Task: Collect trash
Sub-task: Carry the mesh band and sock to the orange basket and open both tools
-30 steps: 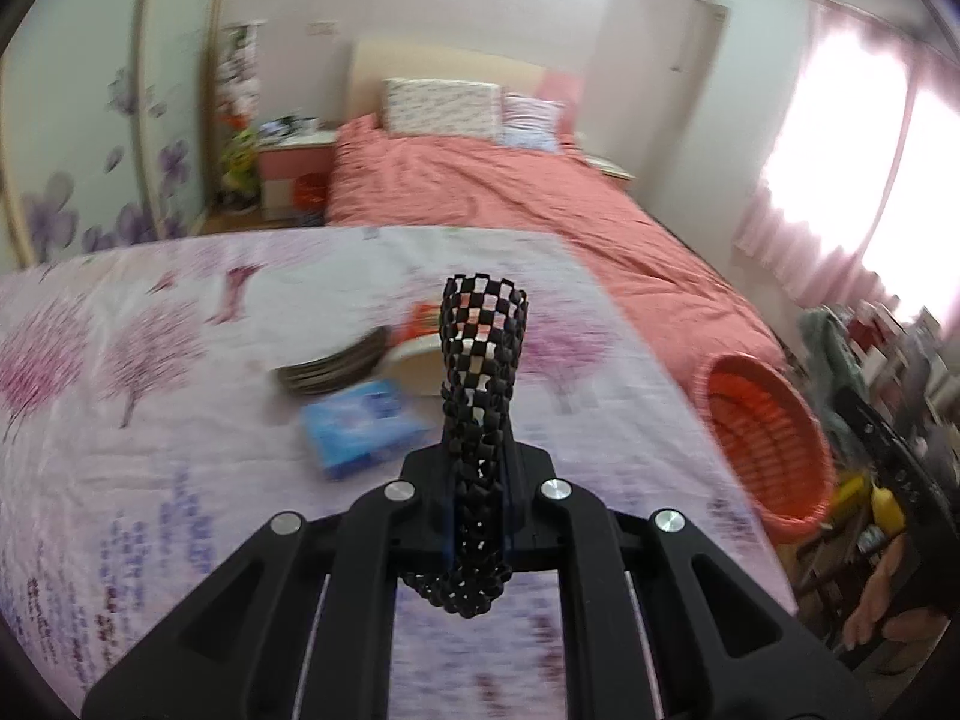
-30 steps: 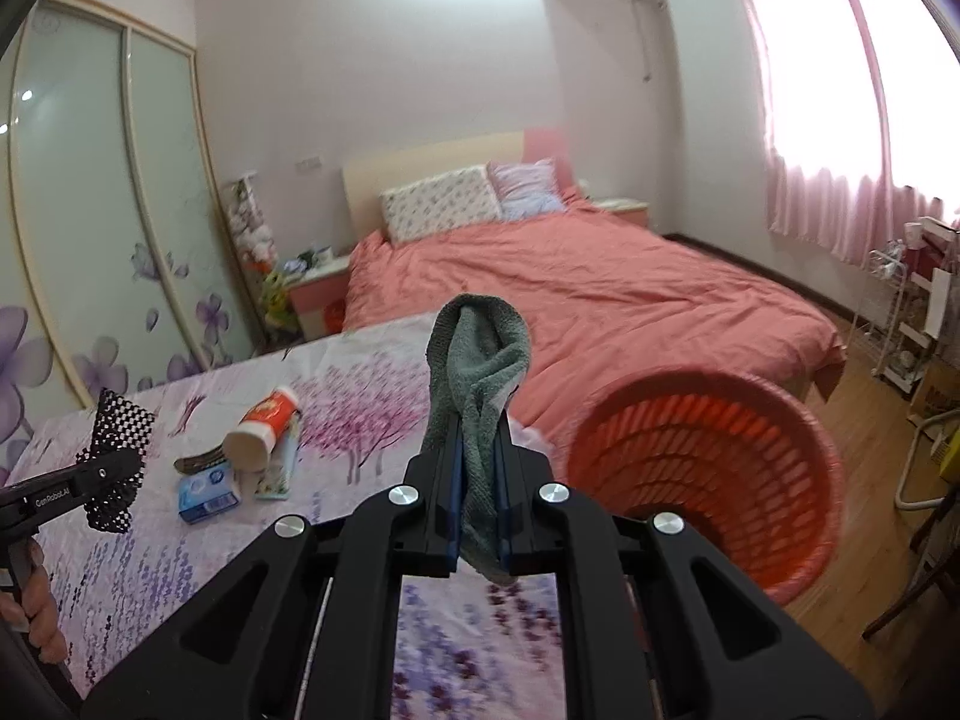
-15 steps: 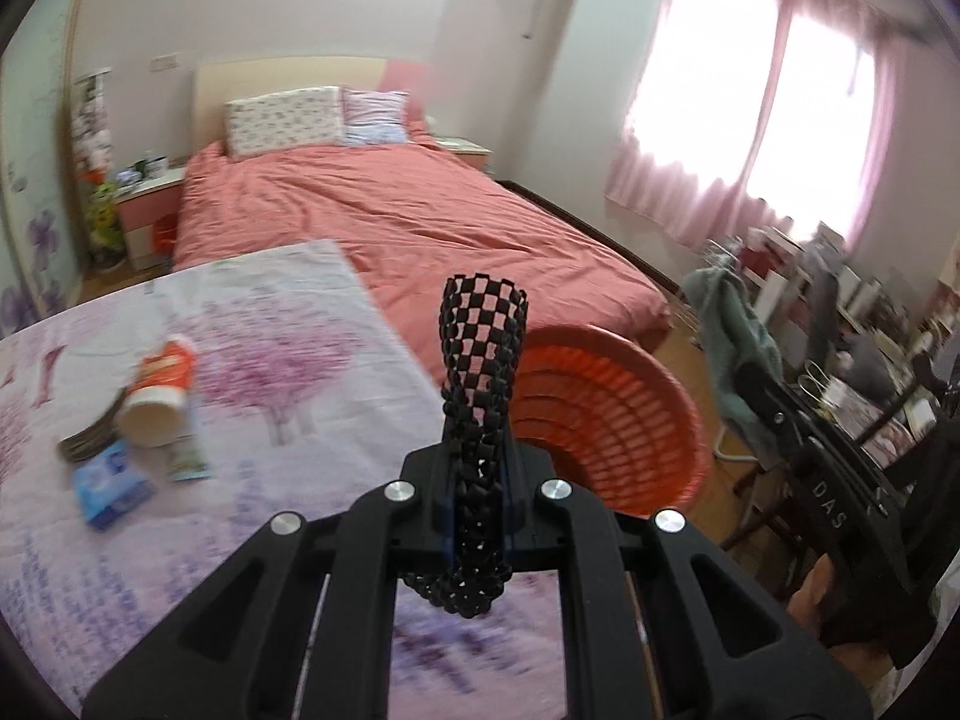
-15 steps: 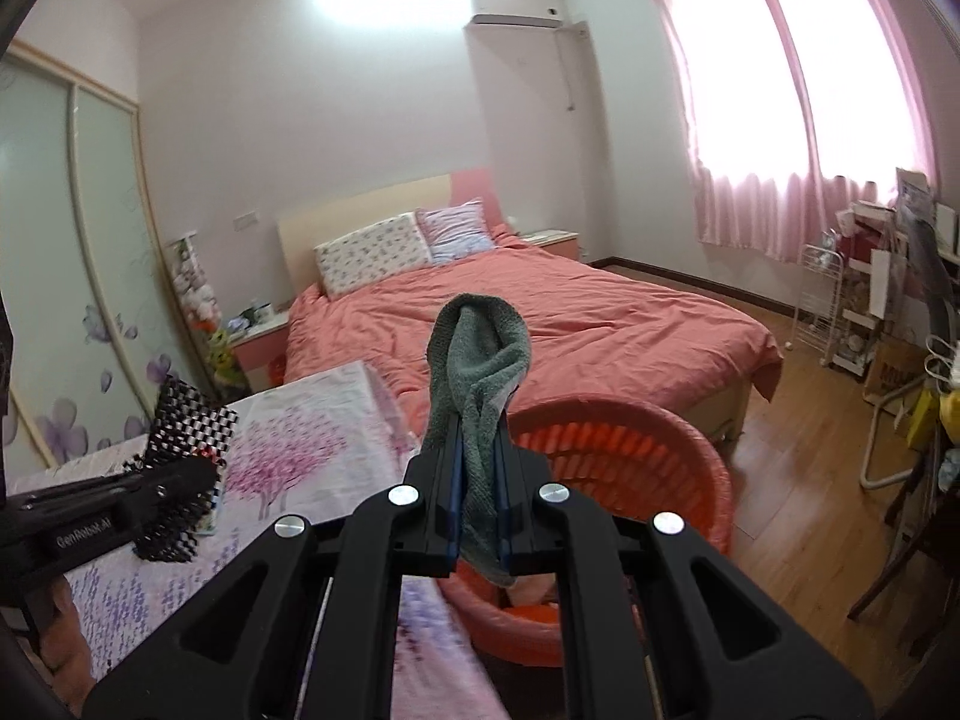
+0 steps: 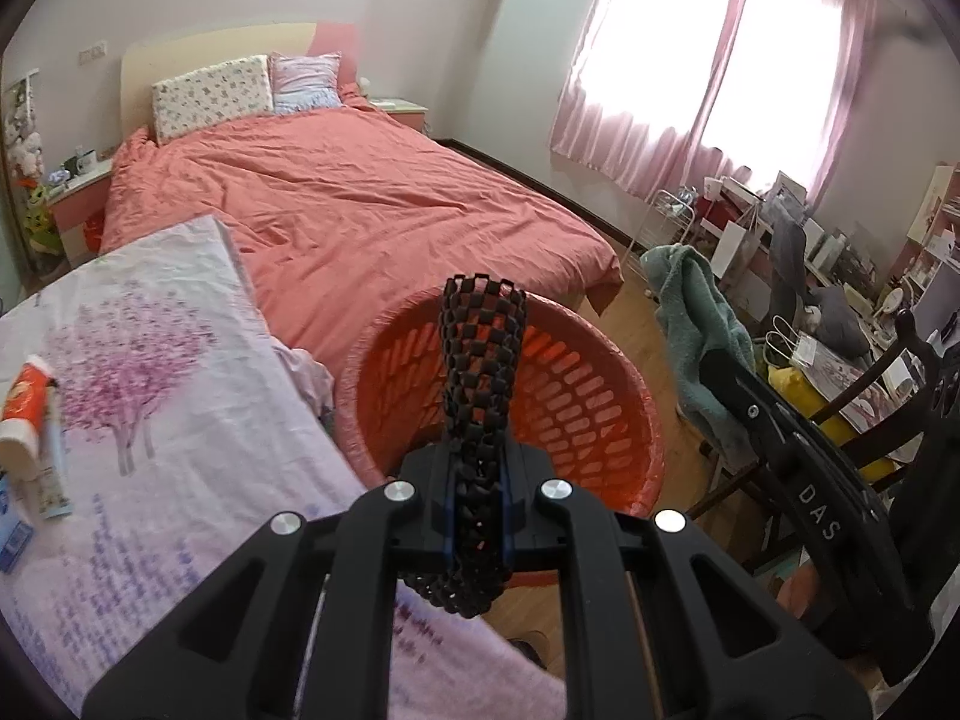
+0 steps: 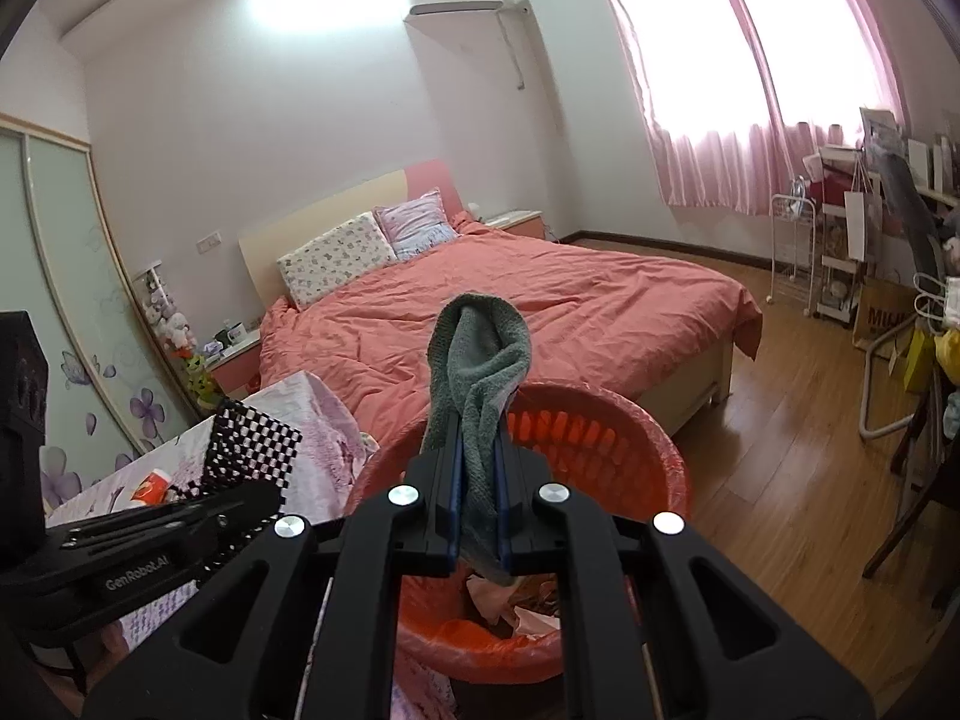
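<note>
left gripper (image 5: pixel 477 498), jaws clamped on a black-and-white checkered mesh piece (image 5: pixel 480 360) that stands up from between the fingers; directly beyond and below its tip, the orange basket (image 5: pixel 600 372) on the wooden floor. to the left of this gripper, the worktop (image 5: pixel 180 420) under a floral cloth, carrying a red-and-white cup (image 5: pixel 24 414) on its side and a blue packet (image 5: pixel 12 534) at the far left edge. right gripper (image 6: pixel 480 516), jaws clamped on a grey-green sock (image 6: pixel 480 372), the fabric folded over above the fingers; just ahead and beneath it, the same orange basket (image 6: pixel 630 456) lined with a bag and holding crumpled paper scraps (image 6: pixel 510 606). to the left of the right gripper, the left gripper (image 6: pixel 198 516) with its checkered piece (image 6: pixel 252 450), near the basket rim. beyond both, a bed (image 6: pixel 540 312) with a coral cover.
</note>
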{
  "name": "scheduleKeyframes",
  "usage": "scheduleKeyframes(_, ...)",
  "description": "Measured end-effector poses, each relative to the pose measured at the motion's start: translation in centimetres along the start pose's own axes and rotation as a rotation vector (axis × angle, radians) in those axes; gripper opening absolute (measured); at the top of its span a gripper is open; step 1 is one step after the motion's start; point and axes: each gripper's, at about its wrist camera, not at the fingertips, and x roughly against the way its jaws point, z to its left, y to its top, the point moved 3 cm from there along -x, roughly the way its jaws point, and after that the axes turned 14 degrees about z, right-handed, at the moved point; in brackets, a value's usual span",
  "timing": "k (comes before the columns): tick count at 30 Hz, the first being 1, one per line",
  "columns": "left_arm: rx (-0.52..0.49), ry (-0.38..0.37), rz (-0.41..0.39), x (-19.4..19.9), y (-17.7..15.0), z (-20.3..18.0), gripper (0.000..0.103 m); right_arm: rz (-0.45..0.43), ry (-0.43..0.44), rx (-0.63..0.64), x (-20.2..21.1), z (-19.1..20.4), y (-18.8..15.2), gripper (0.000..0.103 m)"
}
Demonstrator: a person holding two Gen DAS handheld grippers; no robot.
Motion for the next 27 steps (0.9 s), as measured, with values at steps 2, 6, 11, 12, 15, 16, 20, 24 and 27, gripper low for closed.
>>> scheduleKeyframes(2,-0.003,-0.006,0.009,-1.2,0.5,-0.2,0.011,0.007,0.005,-0.012,-0.6,-0.6,0.2,0.009)
scheduleKeyframes(6,-0.002,-0.004,0.032,-3.4,1.7,-0.4,0.012,0.021,0.016,-0.030,-1.5,-1.3,0.5,0.009)
scheduleKeyframes(11,0.027,0.037,0.059,-5.3,2.3,0.5,0.044,0.064,0.041,-0.048,-2.8,-2.1,0.7,0.024)
scheduleKeyframes(12,0.032,0.046,0.063,-5.5,2.2,0.8,0.044,0.070,0.038,-0.052,-3.0,-2.2,0.6,0.028)
scheduleKeyframes(15,0.051,0.067,0.072,-5.8,2.1,1.9,0.047,0.080,0.026,-0.054,-3.0,-2.3,0.2,0.046)
scheduleKeyframes(16,0.059,0.078,0.075,-5.7,1.9,2.5,0.047,0.080,0.021,-0.053,-3.0,-2.2,0.1,0.048)
scheduleKeyframes(20,0.073,0.130,0.072,-4.8,0.9,4.2,0.054,0.094,-0.007,-0.044,-2.8,-1.7,-0.4,0.048)
scheduleKeyframes(24,0.070,0.210,0.052,-2.9,-0.8,6.2,0.061,0.104,-0.025,-0.038,-2.8,-1.6,-0.3,0.053)
scheduleKeyframes(27,0.078,0.263,0.040,-1.1,-2.5,8.1,0.065,0.111,-0.025,-0.027,-2.4,-0.8,-0.5,0.053)
